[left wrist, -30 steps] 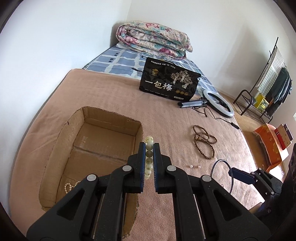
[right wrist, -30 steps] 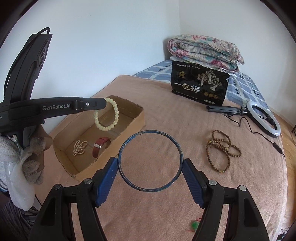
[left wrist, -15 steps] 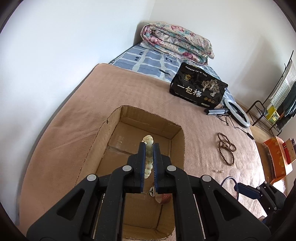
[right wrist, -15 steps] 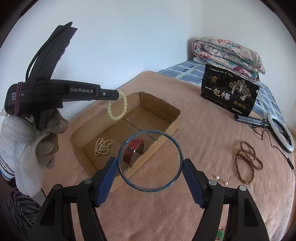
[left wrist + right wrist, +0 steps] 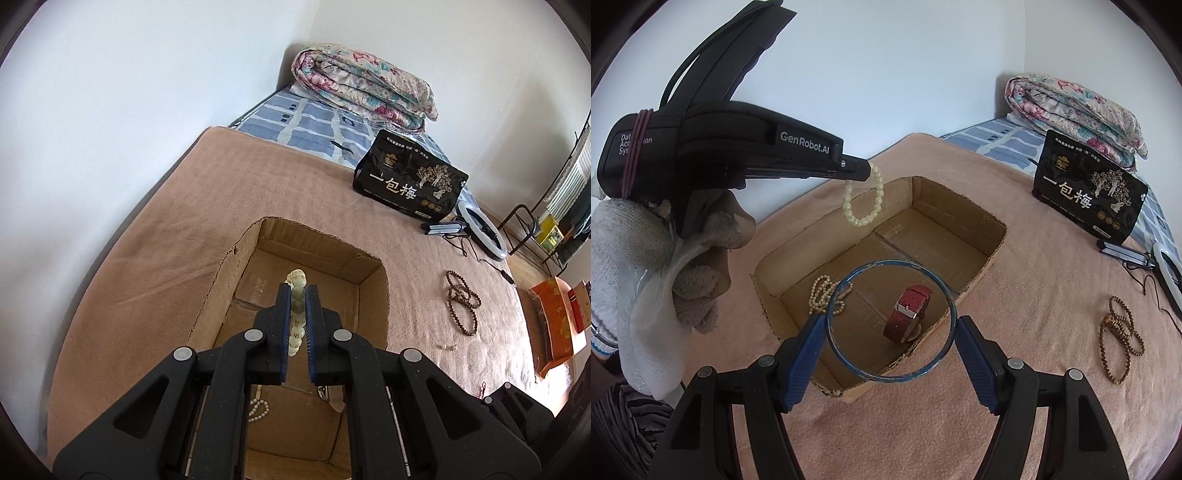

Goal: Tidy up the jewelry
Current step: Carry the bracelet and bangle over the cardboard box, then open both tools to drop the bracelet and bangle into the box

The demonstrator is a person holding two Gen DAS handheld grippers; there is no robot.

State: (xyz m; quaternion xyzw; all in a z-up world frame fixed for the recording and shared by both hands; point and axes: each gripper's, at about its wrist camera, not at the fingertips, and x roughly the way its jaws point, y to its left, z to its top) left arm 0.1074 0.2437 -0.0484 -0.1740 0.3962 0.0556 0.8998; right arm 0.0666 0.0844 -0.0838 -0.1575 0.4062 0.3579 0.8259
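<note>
My left gripper is shut on a pale green bead bracelet and holds it above the open cardboard box. From the right wrist view the bracelet hangs from the left gripper over the box's far end. My right gripper is shut on a thin blue bangle, held above the box's near end. Inside the box lie a pearl strand and a red-strap watch.
Brown wooden bead strands and small pale beads lie on the tan blanket right of the box. A black printed bag, a ring light and a folded quilt sit farther back. A wall runs along the left.
Both grippers have moved left over the box. The bead bracelet now hangs above the box's interior, and the bangle has come over the box's near end.
</note>
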